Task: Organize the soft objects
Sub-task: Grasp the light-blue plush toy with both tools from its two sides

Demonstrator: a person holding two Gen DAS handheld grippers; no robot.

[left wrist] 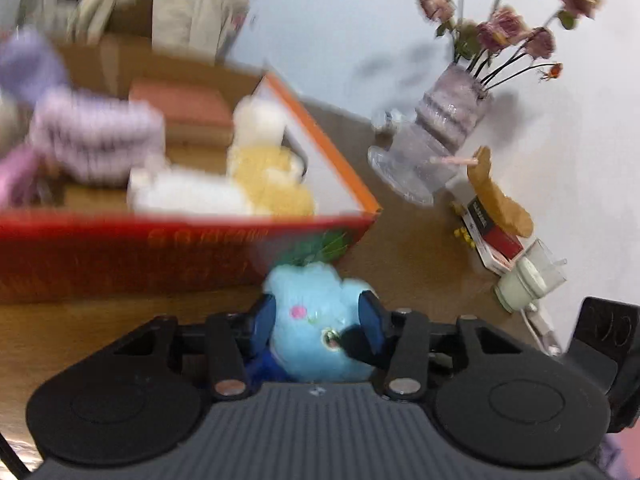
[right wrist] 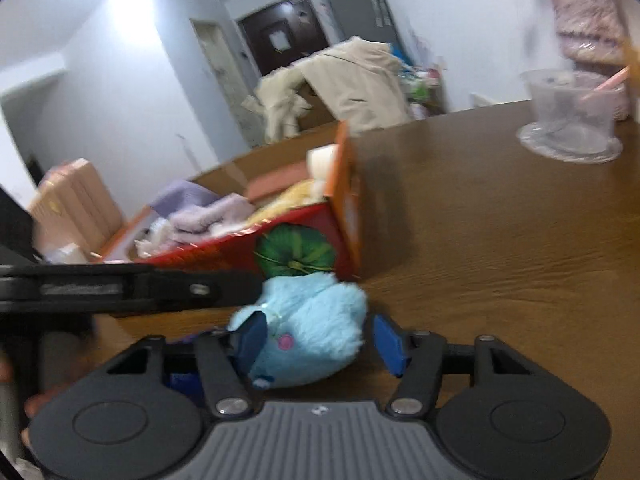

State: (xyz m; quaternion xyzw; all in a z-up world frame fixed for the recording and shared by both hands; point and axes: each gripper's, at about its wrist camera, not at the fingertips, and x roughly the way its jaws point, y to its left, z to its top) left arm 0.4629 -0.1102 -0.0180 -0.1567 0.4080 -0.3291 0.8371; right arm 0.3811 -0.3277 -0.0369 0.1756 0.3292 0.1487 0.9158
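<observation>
Blue plush toy [left wrist: 320, 324] pinched between pads of left gripper [left wrist: 318, 320], jaws closed on it, just above table [left wrist: 420, 264]. Red box [left wrist: 160, 256] at 12 to 11 o'clock, just beyond toy, already holding other plush toys [left wrist: 224, 184].

Right gripper [right wrist: 316, 340] brackets same toy [right wrist: 308, 336]; left pad touching, right pad apart, so jaws look open.

Left is carrying hand; judged next move: lift over near wall, drop inside.

blue plush toy [right wrist: 316, 328] between claw [right wrist: 320, 338] fingers
</observation>
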